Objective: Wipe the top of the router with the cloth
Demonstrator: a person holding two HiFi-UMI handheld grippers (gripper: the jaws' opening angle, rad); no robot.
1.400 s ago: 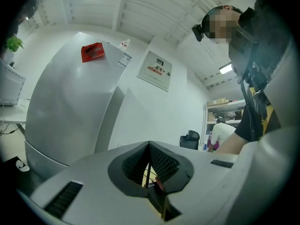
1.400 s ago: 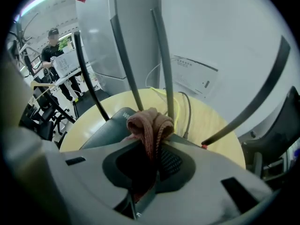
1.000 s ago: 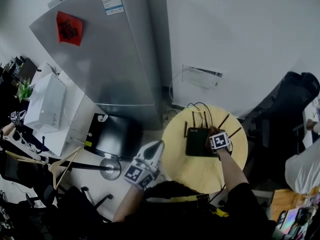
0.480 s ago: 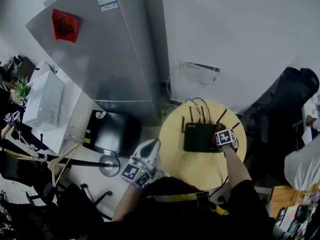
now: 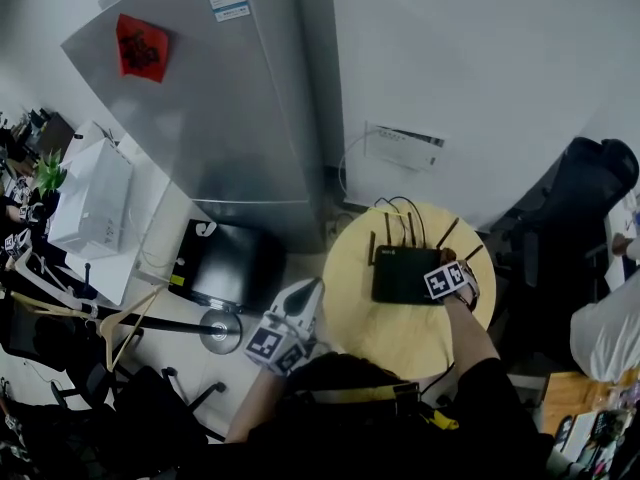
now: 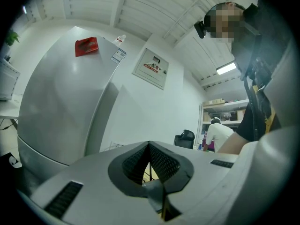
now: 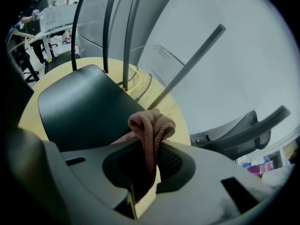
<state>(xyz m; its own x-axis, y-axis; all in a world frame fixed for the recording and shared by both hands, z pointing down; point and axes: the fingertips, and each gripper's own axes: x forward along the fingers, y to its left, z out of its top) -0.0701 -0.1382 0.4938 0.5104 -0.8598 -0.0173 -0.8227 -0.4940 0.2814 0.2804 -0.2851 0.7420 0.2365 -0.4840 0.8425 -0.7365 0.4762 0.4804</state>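
Observation:
A black router [image 5: 404,275] with several upright antennas lies on the round yellow table [image 5: 380,333]. My right gripper [image 5: 447,278] sits at the router's right edge, shut on a bunched pinkish-brown cloth [image 7: 149,128]. In the right gripper view the cloth rests against the router's glossy top [image 7: 79,109], with the antennas [image 7: 126,36] rising behind. My left gripper [image 5: 290,326] hangs off the table's left side, jaws shut with nothing between them, pointing up at the wall [image 6: 140,111].
A tall silver fridge [image 5: 215,98] and a grey cabinet stand behind the table. A black box [image 5: 220,268] lies on the floor at the left. A dark office chair [image 5: 585,203] is at the right. Cables [image 5: 395,213] trail behind the router.
My right gripper with the cloth slid rightward across the router top to its right edge. The left gripper has barely moved.

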